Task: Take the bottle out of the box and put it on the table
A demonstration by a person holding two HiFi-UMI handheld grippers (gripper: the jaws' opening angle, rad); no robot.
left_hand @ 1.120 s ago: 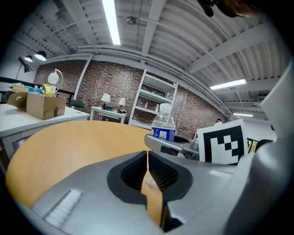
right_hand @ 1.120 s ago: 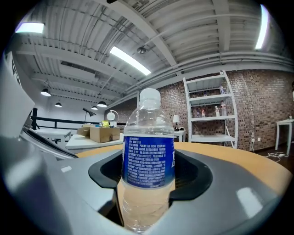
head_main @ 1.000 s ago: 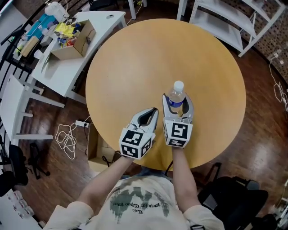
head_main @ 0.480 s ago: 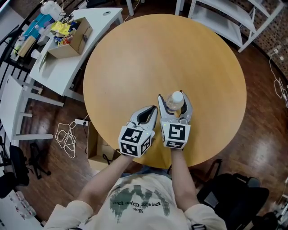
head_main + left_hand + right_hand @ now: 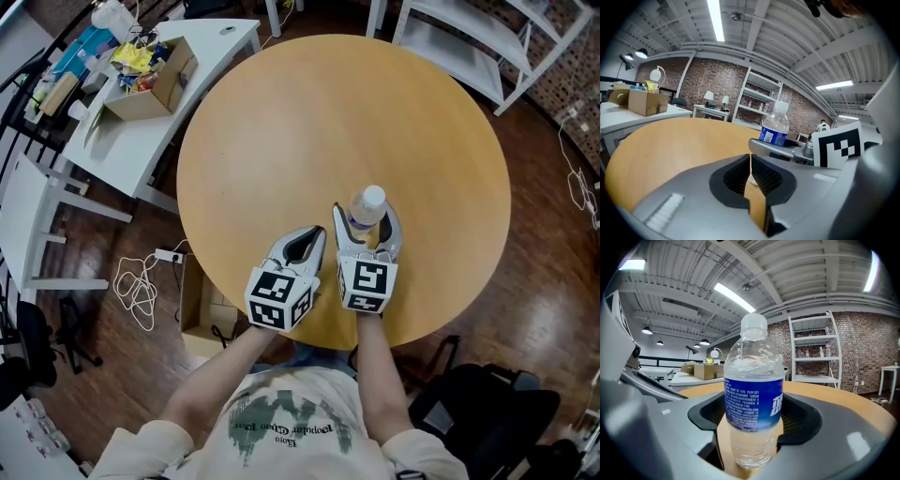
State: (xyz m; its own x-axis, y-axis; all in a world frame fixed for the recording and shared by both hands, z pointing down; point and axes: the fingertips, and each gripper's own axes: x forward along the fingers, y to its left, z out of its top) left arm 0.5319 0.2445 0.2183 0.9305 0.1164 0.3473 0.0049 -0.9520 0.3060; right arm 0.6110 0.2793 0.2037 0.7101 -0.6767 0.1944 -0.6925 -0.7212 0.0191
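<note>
Water bottle (image 5: 753, 399) stood upright on tabletop (image 5: 281, 131) between right claw's (image 5: 367, 217) jaws — just opened wide, pads clear; exit lay straight back. Left claw (image 5: 317, 234) shut.

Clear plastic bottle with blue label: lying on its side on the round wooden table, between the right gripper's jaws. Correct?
Not lying: the clear blue-labelled plastic bottle stands upright on the round wooden table, between the jaws of the right gripper, which have just been opening. The right gripper view shows it.
</note>
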